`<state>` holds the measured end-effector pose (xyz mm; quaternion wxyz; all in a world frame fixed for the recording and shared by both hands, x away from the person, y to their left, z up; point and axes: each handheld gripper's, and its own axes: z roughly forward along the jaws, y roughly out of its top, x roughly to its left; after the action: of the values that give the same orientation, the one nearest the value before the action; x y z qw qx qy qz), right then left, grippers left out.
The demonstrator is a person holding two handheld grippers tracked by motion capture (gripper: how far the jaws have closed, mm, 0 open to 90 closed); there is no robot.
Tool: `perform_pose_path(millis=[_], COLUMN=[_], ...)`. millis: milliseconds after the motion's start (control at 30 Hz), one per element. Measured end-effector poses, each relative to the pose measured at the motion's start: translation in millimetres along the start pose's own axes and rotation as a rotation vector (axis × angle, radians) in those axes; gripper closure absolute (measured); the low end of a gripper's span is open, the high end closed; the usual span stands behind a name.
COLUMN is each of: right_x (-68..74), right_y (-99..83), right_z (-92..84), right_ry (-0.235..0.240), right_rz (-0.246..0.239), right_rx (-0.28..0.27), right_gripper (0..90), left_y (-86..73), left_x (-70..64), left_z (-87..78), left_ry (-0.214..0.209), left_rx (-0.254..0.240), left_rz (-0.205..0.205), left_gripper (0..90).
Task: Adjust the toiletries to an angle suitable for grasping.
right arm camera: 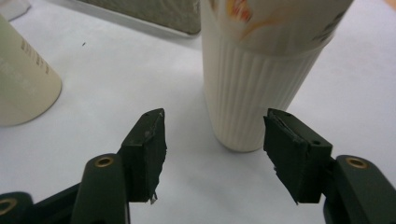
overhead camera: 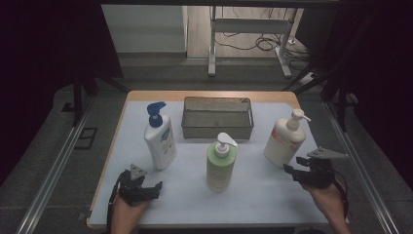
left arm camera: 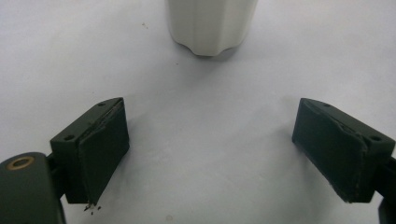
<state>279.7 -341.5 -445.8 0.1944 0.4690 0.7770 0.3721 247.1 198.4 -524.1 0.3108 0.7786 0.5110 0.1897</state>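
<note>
Three pump bottles stand on the white mat: a white one with a blue pump [overhead camera: 159,136] at the left, a green one [overhead camera: 220,163] in the middle, a cream one [overhead camera: 285,139] at the right. My left gripper [overhead camera: 152,189] rests open near the front left; the white bottle's base [left arm camera: 211,28] lies ahead of its jaws. My right gripper [overhead camera: 293,165] is open just in front of the cream bottle [right arm camera: 252,93], whose ribbed base stands beyond the jaws, apart from the pads. The green bottle [right arm camera: 21,88] shows at the left of the right gripper view.
A grey metal mesh basket [overhead camera: 217,127] stands at the back middle of the mat, its corner [right arm camera: 154,11] also in the right gripper view. The table's wooden edge [overhead camera: 109,161] frames the mat. Dark rails run along both sides of the table.
</note>
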Motion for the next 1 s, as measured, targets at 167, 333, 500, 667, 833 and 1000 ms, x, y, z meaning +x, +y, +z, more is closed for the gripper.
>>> perform_pose_path(millis=[167,333,500,667,833,1000], right_x=[-3.6,-8.5,-10.6,-16.8,-21.1,-23.5], right_y=[6.3,16.2,23.4,33.4,41.2,49.7], right_z=[-2.6,-2.6,-1.9,1.2,4.7,9.0], right_ry=[0.0,0.01,0.01,0.013,0.02,0.034], right_rz=[0.001,0.001,-0.004,-0.008,-0.016,-0.028], right_rx=[-0.008,-0.018,-0.023,-0.024,-0.02,-0.021], right_gripper=[33.3,29.0,25.4,23.6,22.6,21.4], left_y=[0.0,0.0,0.0,0.0,0.0,0.0], left_x=[0.0,0.1,0.1,0.1,0.1,0.1], left_z=[0.0,-0.1,0.0,0.0,0.0,0.0], left_ry=[0.0,0.0,0.0,0.0,0.0,0.0], left_rx=[0.0,0.001,0.0,0.0,0.0,0.0], left_rz=[0.0,0.001,0.0,0.001,0.001,0.001], left_gripper=[10.6,10.6,10.6,10.6,10.6,10.6])
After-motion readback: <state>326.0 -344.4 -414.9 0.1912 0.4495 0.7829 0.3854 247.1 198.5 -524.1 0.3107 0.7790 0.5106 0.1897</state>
